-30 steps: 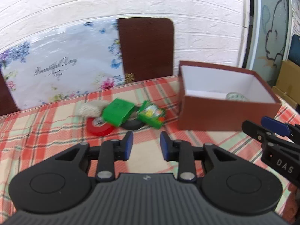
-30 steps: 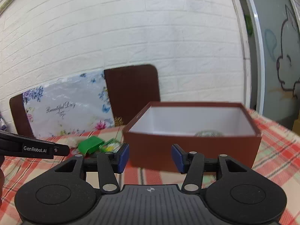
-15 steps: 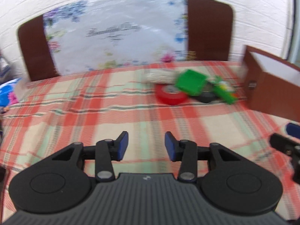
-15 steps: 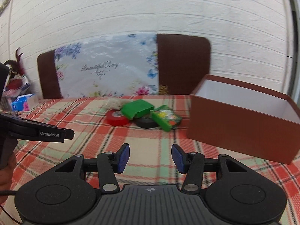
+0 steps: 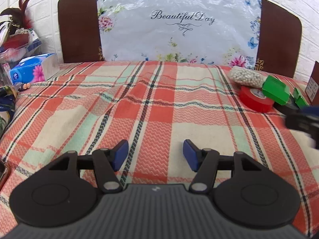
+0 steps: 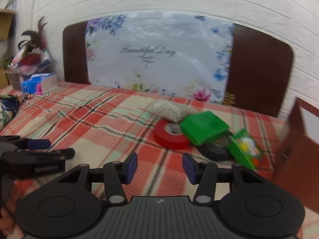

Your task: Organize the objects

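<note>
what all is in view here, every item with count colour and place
red tape roll: 1, red, flat on the cloth, left of the pile
black tape roll: 1, black, partly under the green boxes
plain green box: 1, green, leaning on both rolls
printed green box: 1, green with a picture, right of the pile
bead bag: 1, whitish, behind the red roll
brown box: 1, brown, white inside, far right edge
tablecloth: 1, red, cream and green plaid
floral board: 1, pale with flowers, against the wall
tissue pack: 1, blue, far left
left tool: 1, black with blue pads, open, empty
right tool: 1, same, open, empty
</note>
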The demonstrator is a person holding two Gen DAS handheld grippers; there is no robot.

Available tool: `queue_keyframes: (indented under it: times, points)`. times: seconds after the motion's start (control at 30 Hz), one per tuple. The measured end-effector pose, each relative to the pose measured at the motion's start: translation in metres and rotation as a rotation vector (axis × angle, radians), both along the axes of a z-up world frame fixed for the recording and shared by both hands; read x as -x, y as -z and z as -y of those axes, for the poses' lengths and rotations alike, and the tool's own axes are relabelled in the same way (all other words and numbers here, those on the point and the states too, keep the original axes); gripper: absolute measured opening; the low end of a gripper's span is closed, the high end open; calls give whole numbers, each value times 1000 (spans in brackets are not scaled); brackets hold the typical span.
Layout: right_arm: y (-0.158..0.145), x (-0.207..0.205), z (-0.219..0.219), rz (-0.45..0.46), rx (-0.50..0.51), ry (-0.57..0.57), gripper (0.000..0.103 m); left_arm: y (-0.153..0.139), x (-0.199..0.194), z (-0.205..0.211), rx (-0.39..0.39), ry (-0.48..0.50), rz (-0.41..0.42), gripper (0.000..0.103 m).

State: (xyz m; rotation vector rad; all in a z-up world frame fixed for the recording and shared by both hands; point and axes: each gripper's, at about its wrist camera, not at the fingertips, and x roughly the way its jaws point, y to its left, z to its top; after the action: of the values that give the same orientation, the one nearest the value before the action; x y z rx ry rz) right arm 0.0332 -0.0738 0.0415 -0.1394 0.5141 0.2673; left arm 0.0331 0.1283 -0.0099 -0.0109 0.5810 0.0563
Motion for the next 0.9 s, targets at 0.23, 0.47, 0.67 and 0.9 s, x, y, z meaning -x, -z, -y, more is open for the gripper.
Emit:
queue_keyframes:
  times: [0.23,0.47,0.67,0.9]
  points:
    - [13,-81,-41,-47,247,-91,44,3,-6,-8,61,11,17,69]
    - [11,-69,-28,-125,191,-153,27,4,-8,-13,94,5,21,70]
    - [3,36,-10,-118,158,-291,28,3,-9,-12,88,16,8,72]
    - [-1,94,35,-55,102,-201,58,-8,-28,-3,9,90,-117,74]
